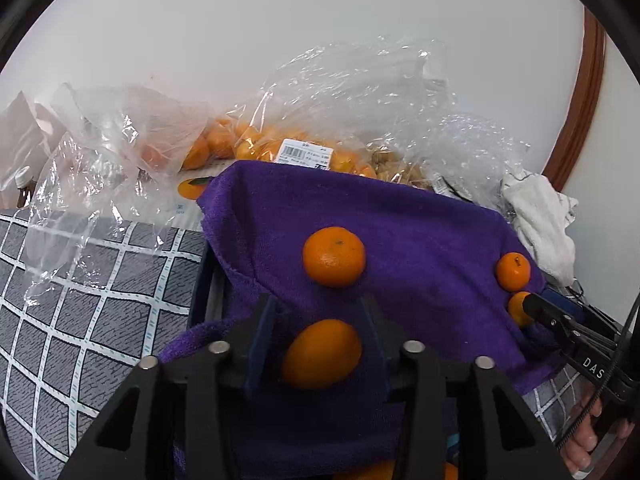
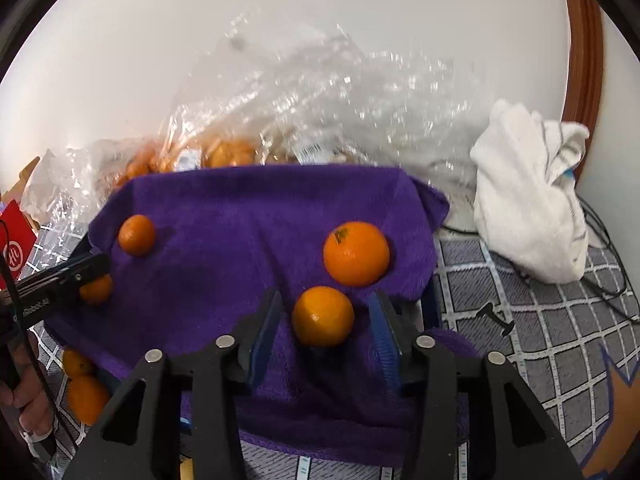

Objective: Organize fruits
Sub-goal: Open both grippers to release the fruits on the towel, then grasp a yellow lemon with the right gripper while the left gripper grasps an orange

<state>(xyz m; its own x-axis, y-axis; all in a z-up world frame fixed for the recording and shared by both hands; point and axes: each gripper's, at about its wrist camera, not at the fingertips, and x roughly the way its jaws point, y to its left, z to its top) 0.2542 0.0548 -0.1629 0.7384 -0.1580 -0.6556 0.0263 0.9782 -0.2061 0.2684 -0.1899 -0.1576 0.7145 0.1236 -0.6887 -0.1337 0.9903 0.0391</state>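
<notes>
Partly hidden: bagged oranges [image 1: 224,140] behind purple towel [image 1: 400,232].

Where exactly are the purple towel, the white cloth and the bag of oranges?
purple towel [image 1: 420,232]: left wrist view, bare middle of the fabric.
white cloth [image 2: 528,196]: right wrist view, middle of the crumpled heap.
bag of oranges [image 1: 304,152]: left wrist view, on its printed label.

Black left tool [image 1: 322,320] and right tool [image 2: 326,312], blue pads, silver screws.
</notes>
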